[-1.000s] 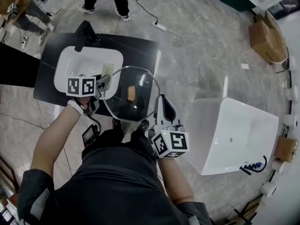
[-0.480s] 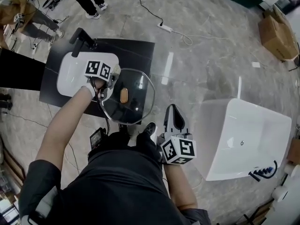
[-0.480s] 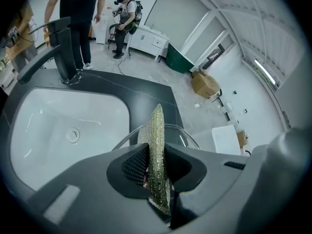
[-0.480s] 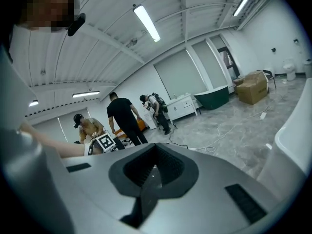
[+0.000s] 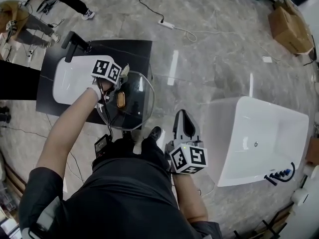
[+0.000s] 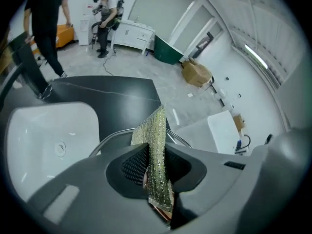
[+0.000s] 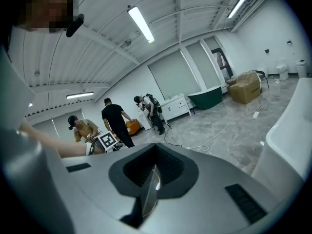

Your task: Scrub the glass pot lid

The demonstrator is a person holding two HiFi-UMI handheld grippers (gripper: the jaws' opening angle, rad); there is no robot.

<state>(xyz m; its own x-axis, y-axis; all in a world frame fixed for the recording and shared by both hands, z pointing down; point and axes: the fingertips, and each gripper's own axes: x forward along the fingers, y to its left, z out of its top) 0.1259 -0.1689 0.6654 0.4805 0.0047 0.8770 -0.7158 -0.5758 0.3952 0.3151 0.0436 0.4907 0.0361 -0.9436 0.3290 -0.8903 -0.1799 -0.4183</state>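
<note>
The round glass pot lid (image 5: pixel 133 111) with a copper-coloured knob (image 5: pixel 120 101) sits over the front edge of the black counter (image 5: pixel 139 51). My left gripper (image 5: pixel 118 79) is at its upper left rim, shut on a yellow-green scrub cloth (image 6: pixel 155 145) that stands up between the pads. The lid's rim (image 6: pixel 109 136) arcs just beyond those jaws. I cannot tell what holds the lid. My right gripper (image 5: pixel 183 116) is over the floor to the right, apart from the lid. In its own view the right gripper (image 7: pixel 150 189) has its jaws nearly together round a thin pale sliver.
A white basin (image 5: pixel 70 78) with a black faucet (image 5: pixel 75 41) is set in the counter. A white bathtub (image 5: pixel 254 138) stands on the floor at the right. People (image 5: pixel 20 14) move at the top left. A power strip and cable (image 5: pixel 167 25) and a cardboard box (image 5: pixel 289 24) lie beyond.
The lid has moved left, off the right gripper's tips, together with the left gripper toward the basin. The right gripper has stayed roughly where it was.
</note>
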